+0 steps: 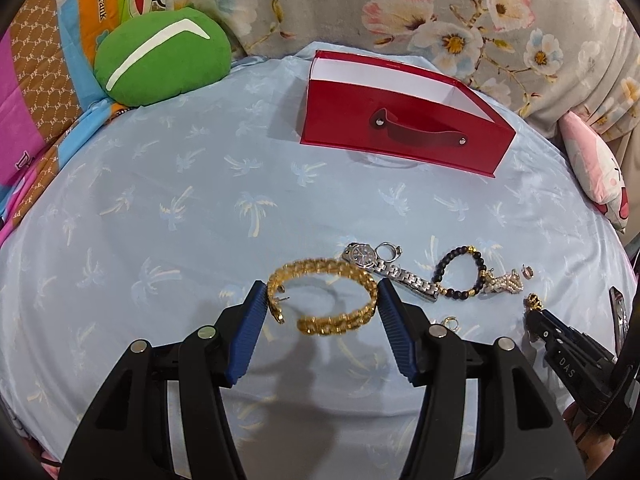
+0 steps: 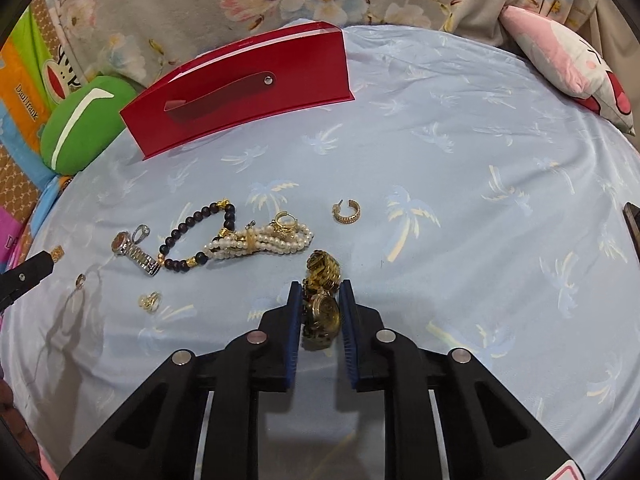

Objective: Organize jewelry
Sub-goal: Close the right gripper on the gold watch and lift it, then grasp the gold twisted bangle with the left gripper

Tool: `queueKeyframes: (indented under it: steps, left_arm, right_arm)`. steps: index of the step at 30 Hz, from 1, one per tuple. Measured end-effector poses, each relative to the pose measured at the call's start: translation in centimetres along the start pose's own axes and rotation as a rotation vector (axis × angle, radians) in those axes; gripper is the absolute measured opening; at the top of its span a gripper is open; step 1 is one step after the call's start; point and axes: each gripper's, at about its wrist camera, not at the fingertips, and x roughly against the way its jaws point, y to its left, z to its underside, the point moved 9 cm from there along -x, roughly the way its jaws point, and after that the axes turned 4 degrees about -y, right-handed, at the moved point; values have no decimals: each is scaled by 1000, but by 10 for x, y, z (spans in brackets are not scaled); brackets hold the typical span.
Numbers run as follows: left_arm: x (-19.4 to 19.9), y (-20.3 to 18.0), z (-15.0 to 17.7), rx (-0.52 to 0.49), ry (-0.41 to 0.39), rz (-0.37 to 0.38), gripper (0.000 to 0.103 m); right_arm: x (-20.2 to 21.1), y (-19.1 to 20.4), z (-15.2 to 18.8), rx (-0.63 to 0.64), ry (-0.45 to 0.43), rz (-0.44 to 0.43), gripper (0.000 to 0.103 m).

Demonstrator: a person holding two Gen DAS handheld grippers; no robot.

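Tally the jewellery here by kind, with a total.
Watches: 2 (silver-band watch; gold watch in the right claw)
Bracelets: 3 (gold chain bangle in the left claw; black bead bracelet; white pearl bracelet)
Rings and earrings: 5 (silver ring; gold ring on the pearls; gold hoop earring; two small gold pieces)
Total: 10

Pale blue palm-print sheet [image 1: 160, 208]; floral fabric [image 1: 360, 0] behind.
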Motion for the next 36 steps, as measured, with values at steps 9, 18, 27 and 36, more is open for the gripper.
queueKeyframes:
  steps: [9,18,27,36]
  left_arm:
    - [8,-3,-13,-7,-34,16,55]
    - [-2,14,3,12,21,-13,73]
    - [-27,10,35,-22,107,-19,74]
    - [-29,3,45,-48,112,-23,54]
  right_arm:
    - [26,4,-23,-14,-80,-37,16]
    - [35,9,-27,-2,-96,-59,16]
    - [29,17,-18,6,-63,-76,16]
    - [27,19,-15,6,-57,-79,16]
